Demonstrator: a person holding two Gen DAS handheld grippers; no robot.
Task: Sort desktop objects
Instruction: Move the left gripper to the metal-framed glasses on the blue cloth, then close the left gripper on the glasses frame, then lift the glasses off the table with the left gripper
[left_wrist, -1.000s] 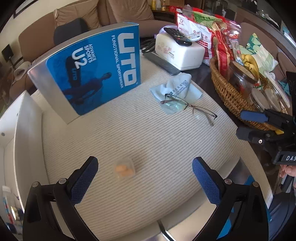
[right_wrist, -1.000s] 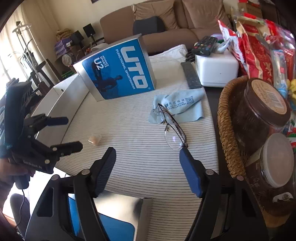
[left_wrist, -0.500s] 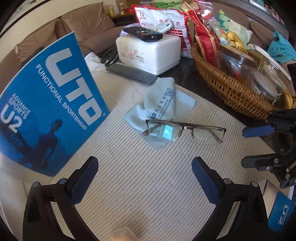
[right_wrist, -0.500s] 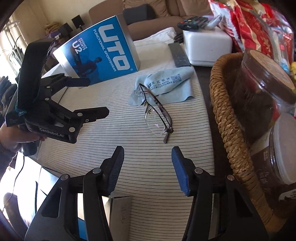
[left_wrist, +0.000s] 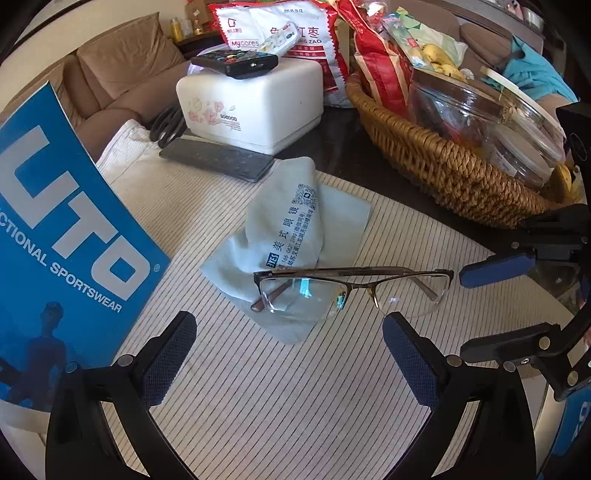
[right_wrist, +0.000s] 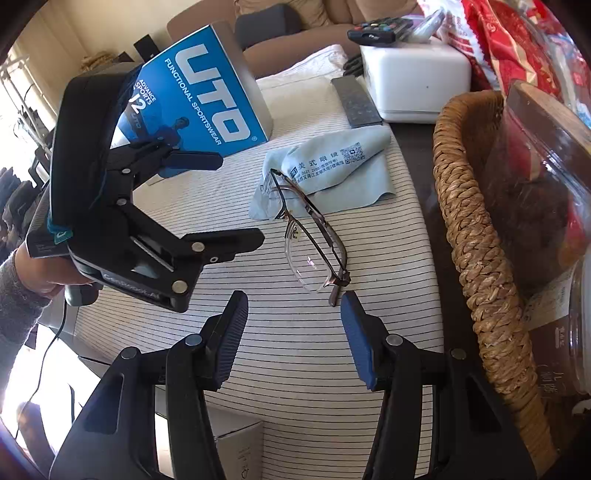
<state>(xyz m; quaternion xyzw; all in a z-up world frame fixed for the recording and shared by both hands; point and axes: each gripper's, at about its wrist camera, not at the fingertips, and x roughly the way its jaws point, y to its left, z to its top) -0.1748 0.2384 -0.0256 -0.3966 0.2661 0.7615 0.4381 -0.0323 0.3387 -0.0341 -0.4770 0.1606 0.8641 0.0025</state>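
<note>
Two grippers flank the thin brown metal-framed glasses (left_wrist: 351, 288), which lie folded on the striped table (left_wrist: 258, 387), one lens overlapping the pale blue cleaning cloth (left_wrist: 291, 236). The left gripper (left_wrist: 290, 354) faces the frame's long side, fingers spread wide, empty. The right gripper (right_wrist: 293, 332), fingers also apart, lines up on the hinge end, likely for a pinch.

Bench (left_wrist: 436, 218) dark-topped w/ a striped mat (left_wrist: 258, 387) over most of it. On the mat: glasses (left_wrist: 351, 291), left lens overlapping a pale blue cloth (left_wrist: 295, 229); UTO box (left_wrist: 62, 236) standing at left; flat grey remote (left_wrist: 218, 162) by a white box (left_wrist: 251, 107). Wicker basket (left_wrist: 443, 170) on the bare dark part, right.
</note>
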